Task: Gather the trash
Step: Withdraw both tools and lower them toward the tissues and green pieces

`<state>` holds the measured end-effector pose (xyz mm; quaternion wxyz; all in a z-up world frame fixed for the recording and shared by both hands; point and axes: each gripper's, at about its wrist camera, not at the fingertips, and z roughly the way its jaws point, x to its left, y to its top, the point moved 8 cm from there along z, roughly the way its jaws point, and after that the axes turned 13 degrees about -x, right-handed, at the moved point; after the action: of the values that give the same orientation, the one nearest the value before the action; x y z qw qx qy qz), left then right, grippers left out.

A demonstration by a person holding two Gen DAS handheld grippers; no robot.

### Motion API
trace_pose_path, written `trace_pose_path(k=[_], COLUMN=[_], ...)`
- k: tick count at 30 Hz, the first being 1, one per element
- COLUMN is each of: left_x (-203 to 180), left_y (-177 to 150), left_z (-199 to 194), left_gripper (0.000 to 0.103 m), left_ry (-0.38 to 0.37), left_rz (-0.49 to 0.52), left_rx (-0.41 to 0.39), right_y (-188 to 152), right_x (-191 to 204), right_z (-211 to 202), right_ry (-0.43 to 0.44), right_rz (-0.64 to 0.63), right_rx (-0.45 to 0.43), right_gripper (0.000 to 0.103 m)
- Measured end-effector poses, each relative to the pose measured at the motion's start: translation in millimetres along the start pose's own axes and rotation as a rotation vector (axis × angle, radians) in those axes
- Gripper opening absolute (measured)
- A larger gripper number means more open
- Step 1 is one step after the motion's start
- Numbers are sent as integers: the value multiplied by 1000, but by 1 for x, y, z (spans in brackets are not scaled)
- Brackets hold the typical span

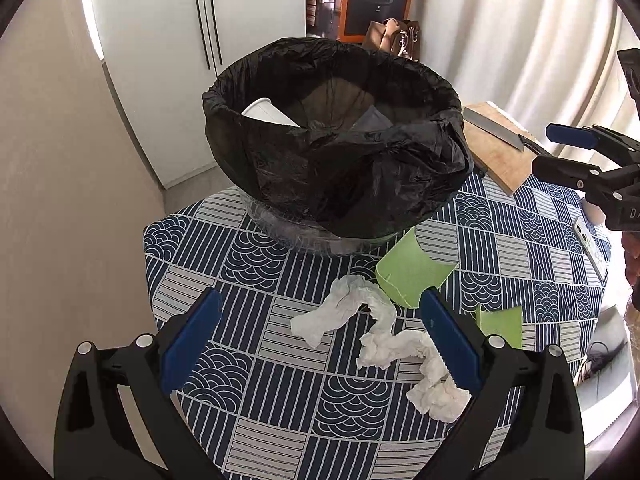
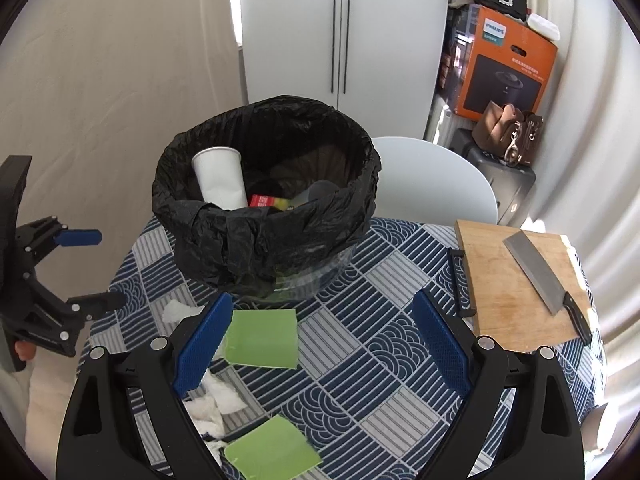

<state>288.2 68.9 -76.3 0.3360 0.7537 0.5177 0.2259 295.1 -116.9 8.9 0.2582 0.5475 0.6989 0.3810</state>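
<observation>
Two grippers: both spread wide and holding nothing, hovering over loose trash on the table, likely choosing a first pick.
Table: round top under a navy-and-grey patterned cloth [image 2: 384, 344], carrying everything.
Bin: round bin lined with a black plastic bag [image 2: 264, 236], standing mid-table so both hands reach it; white paper cup [image 2: 220, 178] and other waste already inside.
Board: wooden cutting board [image 2: 508, 276] with steel cleaver [image 2: 540, 276] on it, off to the right; judged not trash.
Tissue: crumpled white paper tissue [image 1: 376, 336], strung out between the left gripper [image 1: 320, 344] tips.
Card: two flat green cards, far [image 2: 262, 338], near [image 2: 272, 454], beside the bin, by the right gripper [image 2: 324, 348].
</observation>
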Motion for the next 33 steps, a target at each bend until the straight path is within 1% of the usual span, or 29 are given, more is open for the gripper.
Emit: trace_pose_path(k=[3, 15, 26, 33], left_x=[-7, -42, -61, -71], left_y=[-9, -42, -74, -83], left_z=[4, 23, 40, 46], left_gripper=[97, 97, 97, 97], left_ry=[-7, -85, -140, -179], left_rz=[24, 76, 72, 78], left_rx=[14, 80, 149, 163], right_y=[-15, -68, -122, -152], right_x=[3, 9, 10, 16], right_z=[-3, -12, -12, -9], right_ry=[-5, -15, -7, 22], right_rz=[1, 19, 25, 24], right_rx=[14, 57, 144, 204], right_gripper=[87, 87, 87, 87])
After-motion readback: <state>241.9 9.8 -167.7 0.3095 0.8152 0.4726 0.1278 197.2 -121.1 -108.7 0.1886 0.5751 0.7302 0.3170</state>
